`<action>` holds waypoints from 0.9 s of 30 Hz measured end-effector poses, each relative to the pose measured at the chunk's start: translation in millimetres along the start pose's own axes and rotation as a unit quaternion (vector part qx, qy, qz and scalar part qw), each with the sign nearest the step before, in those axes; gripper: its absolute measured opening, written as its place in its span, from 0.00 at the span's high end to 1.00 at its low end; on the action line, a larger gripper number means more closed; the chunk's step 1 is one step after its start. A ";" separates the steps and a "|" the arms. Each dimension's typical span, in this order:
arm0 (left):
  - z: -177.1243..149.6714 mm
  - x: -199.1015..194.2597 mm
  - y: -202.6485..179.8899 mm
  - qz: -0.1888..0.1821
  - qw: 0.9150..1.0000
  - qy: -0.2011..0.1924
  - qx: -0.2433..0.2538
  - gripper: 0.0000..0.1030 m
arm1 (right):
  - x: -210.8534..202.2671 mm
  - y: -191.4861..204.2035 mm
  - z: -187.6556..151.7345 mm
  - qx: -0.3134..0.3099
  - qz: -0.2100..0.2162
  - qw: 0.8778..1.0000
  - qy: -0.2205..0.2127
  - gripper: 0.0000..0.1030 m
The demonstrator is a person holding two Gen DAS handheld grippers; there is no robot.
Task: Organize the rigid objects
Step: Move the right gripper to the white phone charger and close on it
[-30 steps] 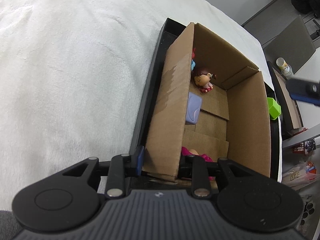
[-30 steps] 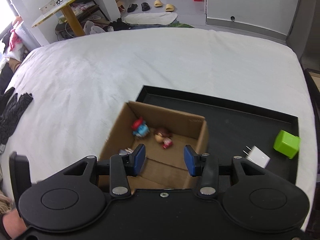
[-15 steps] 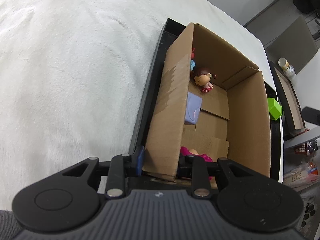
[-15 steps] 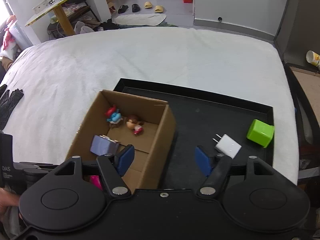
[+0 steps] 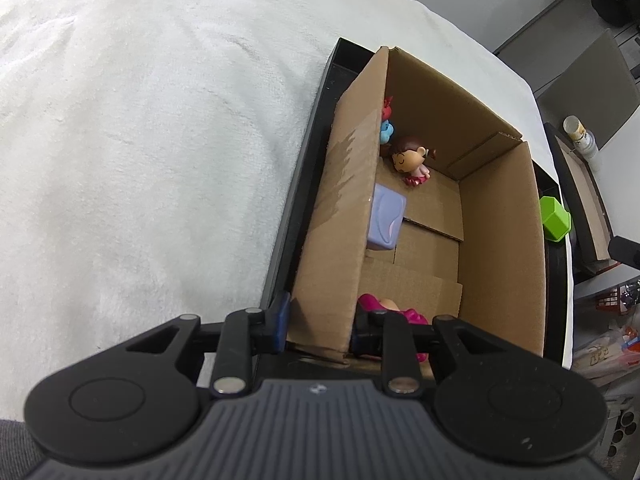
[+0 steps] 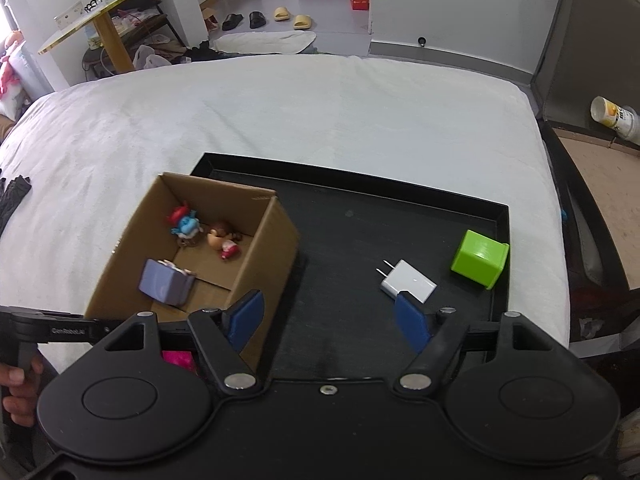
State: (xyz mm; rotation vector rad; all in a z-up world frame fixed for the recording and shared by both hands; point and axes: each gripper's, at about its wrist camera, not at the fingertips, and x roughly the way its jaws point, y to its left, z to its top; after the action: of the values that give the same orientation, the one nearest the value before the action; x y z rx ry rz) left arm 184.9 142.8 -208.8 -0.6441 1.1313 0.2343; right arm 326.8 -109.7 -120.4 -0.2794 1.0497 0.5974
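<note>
left wrist view: the left gripper [image 5: 320,326] fingers pinch the cardboard box [image 5: 500,240] by its near-left wall. the right gripper [image 6: 330,322] fingers, just widening, are empty over the black tray [image 6: 344,232], near the white charger [image 6: 408,282]; a green cube [image 6: 480,258] sits far right.

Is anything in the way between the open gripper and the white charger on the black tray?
Nothing visible is. The right gripper is open, its fingers having just spread with nothing between them, and only bare black tray lies between it and the white charger. The cardboard box sits off to the left, and the green cube lies beyond the charger.
</note>
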 end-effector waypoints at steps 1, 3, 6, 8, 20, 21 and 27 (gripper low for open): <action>-0.1 0.0 -0.6 0.001 1.000 0.000 0.001 0.75 | 1.0 -2.7 -0.9 0.001 -0.001 1.000 0.000 0.30; 0.1 0.2 -1.7 0.003 1.000 0.000 0.000 0.75 | 3.4 -8.8 -3.1 0.003 0.000 1.000 -0.001 0.30; 0.2 0.9 -2.5 0.007 1.000 -0.001 -0.001 0.75 | 7.1 -19.4 -6.4 0.010 0.003 1.000 -0.003 0.30; 0.0 1.0 -3.0 0.008 1.000 -0.001 -0.001 0.75 | 10.2 -25.7 -8.4 0.012 0.005 1.000 -0.004 0.30; 1.0 1.8 -1.3 0.010 1.000 -0.004 -0.003 0.76 | 37.8 -46.3 -14.0 -0.031 0.008 0.999 0.006 0.31; 1.3 2.2 -1.0 0.010 1.000 -0.003 -0.003 0.76 | 40.6 -47.1 -13.5 -0.039 0.009 0.999 0.006 0.31; 2.5 3.1 -0.4 0.010 1.000 -0.003 -0.003 0.76 | 59.1 -51.4 -9.4 -0.077 0.017 0.997 0.009 0.35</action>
State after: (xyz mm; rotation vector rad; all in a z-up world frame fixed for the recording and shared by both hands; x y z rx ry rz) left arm 188.3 143.6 -210.7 -0.6376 1.1331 0.2577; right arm 371.3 -136.5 -179.8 -0.4039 1.0289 0.7089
